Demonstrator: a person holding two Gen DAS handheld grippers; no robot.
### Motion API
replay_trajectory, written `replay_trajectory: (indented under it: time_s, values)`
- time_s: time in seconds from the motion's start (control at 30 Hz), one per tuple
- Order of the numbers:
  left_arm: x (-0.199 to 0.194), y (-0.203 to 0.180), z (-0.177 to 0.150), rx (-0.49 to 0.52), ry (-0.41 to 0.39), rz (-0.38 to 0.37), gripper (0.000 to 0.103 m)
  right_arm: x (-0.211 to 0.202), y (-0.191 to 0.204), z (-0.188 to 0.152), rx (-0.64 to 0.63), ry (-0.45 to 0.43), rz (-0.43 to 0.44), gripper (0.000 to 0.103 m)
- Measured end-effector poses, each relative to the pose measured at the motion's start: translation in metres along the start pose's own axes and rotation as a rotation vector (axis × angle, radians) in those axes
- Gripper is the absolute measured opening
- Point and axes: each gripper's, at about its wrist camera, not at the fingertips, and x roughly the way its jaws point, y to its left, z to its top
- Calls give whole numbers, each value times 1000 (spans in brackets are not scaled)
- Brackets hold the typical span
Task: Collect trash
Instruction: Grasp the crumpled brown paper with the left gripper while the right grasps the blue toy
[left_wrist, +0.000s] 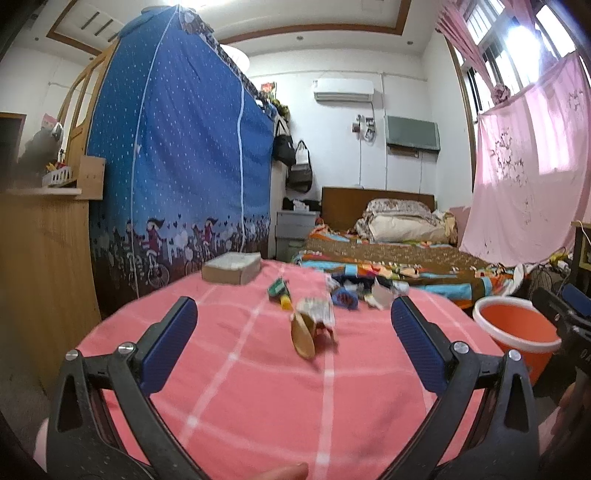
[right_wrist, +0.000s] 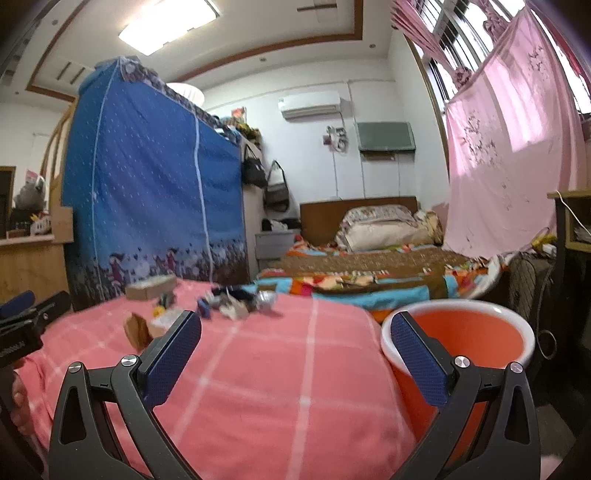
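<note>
Scraps of trash lie on a pink checked tablecloth (left_wrist: 258, 387): a tan peel-like piece with a crumpled wrapper (left_wrist: 312, 326), a green and yellow wrapper (left_wrist: 279, 291), and a heap of blue and white wrappers (left_wrist: 365, 291) at the far edge. My left gripper (left_wrist: 293, 321) is open and empty, just short of the tan piece. My right gripper (right_wrist: 295, 336) is open and empty, above the cloth (right_wrist: 277, 369) beside an orange bucket (right_wrist: 472, 336). The trash heap (right_wrist: 236, 301) lies farther off to its left.
A cardboard box (left_wrist: 232, 268) sits at the table's far left. The orange bucket (left_wrist: 517, 328) stands off the table's right side. A blue fabric wardrobe (left_wrist: 177, 166), a wooden cabinet (left_wrist: 40, 266) and a bed (left_wrist: 388, 254) lie beyond.
</note>
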Motion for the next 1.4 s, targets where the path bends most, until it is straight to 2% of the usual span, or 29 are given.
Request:
replay_trajectory:
  time_s: [0.27,0.4,0.53,0.6,0.67,0.83,0.93,1.03,1.13,1.2,1.23,1.3,1.37,1.4]
  values:
    - [20,2,23,59,-93,2,103,26,14,38,-57,-109,67,103]
    - [34,5,25,78,-99,7,103,47,24,46,-83,-140,119,103]
    - [57,12,17,50,-17,0,103,75,32,43,-97,-140,178,103]
    - [70,16,10,23,55,-6,103,87,37,40,-109,-120,193,103]
    - [80,19,5,3,120,-36,103,99,41,36,-117,-90,215,103]
    - [93,12,1,16,191,-80,101,119,48,29,-126,-23,237,103]
    - [103,10,-7,23,262,-89,97,133,51,24,-122,41,255,102]
    - [115,11,-13,7,346,-105,88,147,51,17,-94,123,303,93]
    - [126,13,-20,-24,420,-126,69,161,56,12,-96,194,330,80]
    - [132,13,-22,-45,460,-149,49,172,60,9,-97,252,349,76]
    - [135,13,-24,-59,477,-162,44,175,62,8,-95,271,357,70]
    - [138,13,-24,-76,498,-175,21,185,66,5,-96,332,376,62]
    - [141,13,-23,-98,508,-188,14,194,69,0,-99,385,389,50]
    - [142,14,-22,-107,508,-186,12,197,71,-2,-97,409,398,48]
